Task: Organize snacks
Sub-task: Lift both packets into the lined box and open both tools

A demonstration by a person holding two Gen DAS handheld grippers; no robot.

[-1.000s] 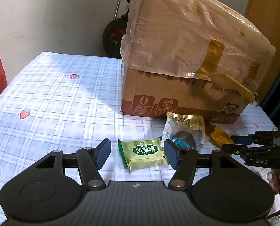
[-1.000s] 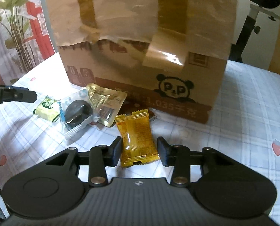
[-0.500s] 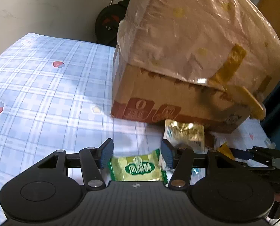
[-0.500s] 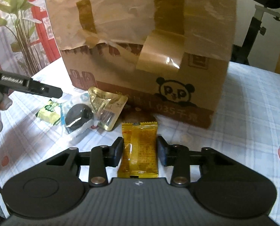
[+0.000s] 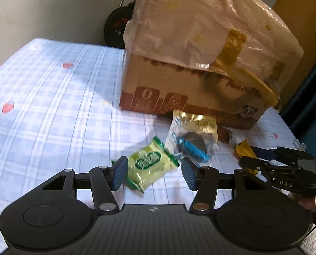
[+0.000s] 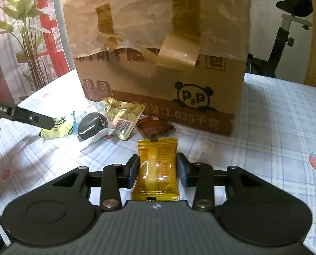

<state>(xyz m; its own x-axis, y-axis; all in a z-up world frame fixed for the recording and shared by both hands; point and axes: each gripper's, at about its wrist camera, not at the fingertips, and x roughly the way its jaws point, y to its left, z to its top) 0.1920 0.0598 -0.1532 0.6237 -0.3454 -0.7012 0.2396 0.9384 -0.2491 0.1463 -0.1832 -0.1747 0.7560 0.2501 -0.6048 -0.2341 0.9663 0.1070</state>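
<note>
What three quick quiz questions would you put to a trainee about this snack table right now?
1. True or false: the right gripper is shut on the yellow packet.
2. The dark round snack in clear wrap lies: A, on top of the cardboard box; B, on the checked cloth in front of the box; C, between the right gripper's jaws.
3. Fill in: the packet between the left gripper's jaws is coloured ____.

Key: 1 true. 2 B. 3 green: it is the green packet.
</note>
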